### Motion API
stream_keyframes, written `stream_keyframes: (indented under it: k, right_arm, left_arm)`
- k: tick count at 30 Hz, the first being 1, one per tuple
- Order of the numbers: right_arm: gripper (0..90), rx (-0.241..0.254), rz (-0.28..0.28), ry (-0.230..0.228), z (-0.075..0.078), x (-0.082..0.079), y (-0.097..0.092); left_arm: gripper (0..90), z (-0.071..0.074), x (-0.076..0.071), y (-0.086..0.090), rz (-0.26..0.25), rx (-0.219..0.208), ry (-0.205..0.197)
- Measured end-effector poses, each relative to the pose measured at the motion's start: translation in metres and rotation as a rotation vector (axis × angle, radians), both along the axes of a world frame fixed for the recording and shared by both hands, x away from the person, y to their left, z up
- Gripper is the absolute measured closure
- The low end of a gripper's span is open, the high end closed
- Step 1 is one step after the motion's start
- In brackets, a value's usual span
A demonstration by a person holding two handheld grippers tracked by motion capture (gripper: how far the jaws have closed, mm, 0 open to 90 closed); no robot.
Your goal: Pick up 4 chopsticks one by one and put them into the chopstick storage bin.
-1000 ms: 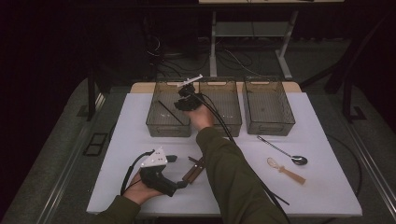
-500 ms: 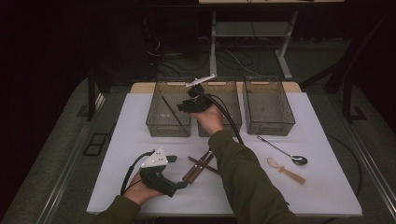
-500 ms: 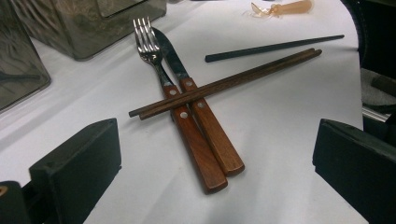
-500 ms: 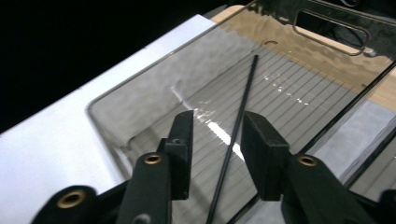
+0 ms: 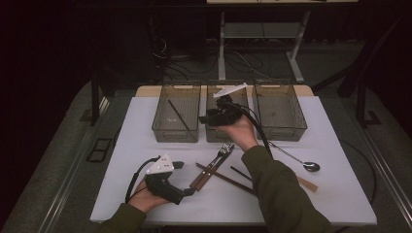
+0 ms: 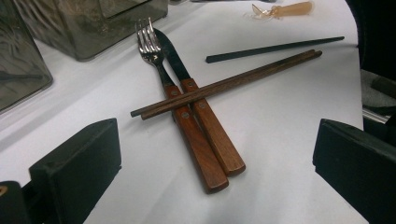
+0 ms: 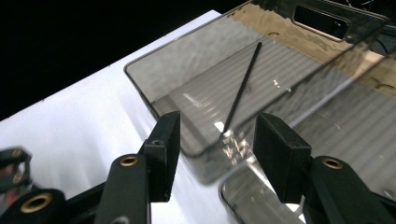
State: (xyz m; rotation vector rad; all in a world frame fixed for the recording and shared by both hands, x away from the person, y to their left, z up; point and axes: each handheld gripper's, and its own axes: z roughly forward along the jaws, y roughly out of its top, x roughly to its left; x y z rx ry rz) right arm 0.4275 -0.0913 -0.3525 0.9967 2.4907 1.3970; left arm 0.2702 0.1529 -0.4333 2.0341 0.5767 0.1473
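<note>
A fork and a knife with wooden handles lie side by side on the white table, with a pair of brown chopsticks across them. One black chopstick lies just beyond. My left gripper stands open just short of the handle ends, low on the table. My right gripper hovers open and empty over the front of the middle bin, pointing at the left bin. Another black chopstick lies in that left bin.
An empty third bin stands at the back right. A metal spoon and a pale wooden spoon lie on the right of the table. The person's right forearm crosses over the front middle.
My right gripper has drawn away from the left bin, moving right and a little toward the person. The left gripper and the cutlery have stayed put.
</note>
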Motion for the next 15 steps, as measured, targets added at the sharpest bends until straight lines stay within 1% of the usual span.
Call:
stream_keyframes:
  k: [3, 5, 8, 11, 15]
  right_arm:
    - [49.6, 0.008, 0.002, -0.001, 0.0, -0.007, -0.014]
    - [48.6, 0.015, 0.004, 0.001, -0.002, -0.011, -0.023]
    - [47.8, 0.017, 0.007, 0.006, -0.006, -0.018, -0.035]
    - [46.9, 0.022, 0.016, -0.002, -0.01, -0.025, -0.046]
    - [46.4, 0.022, 0.019, -0.005, -0.016, -0.032, -0.061]
  left_arm:
    - [0.0, 0.0, 0.0, 0.0, 0.002, -0.002, 0.0]
    - [0.0, -0.001, 0.0, 0.0, 0.014, -0.014, 0.002]
    - [0.0, -0.002, 0.001, 0.003, 0.023, -0.019, 0.001]
    - [0.0, -0.002, 0.0, 0.004, 0.024, -0.027, -0.005]
    - [0.0, -0.002, 0.001, 0.004, 0.03, -0.025, -0.004]
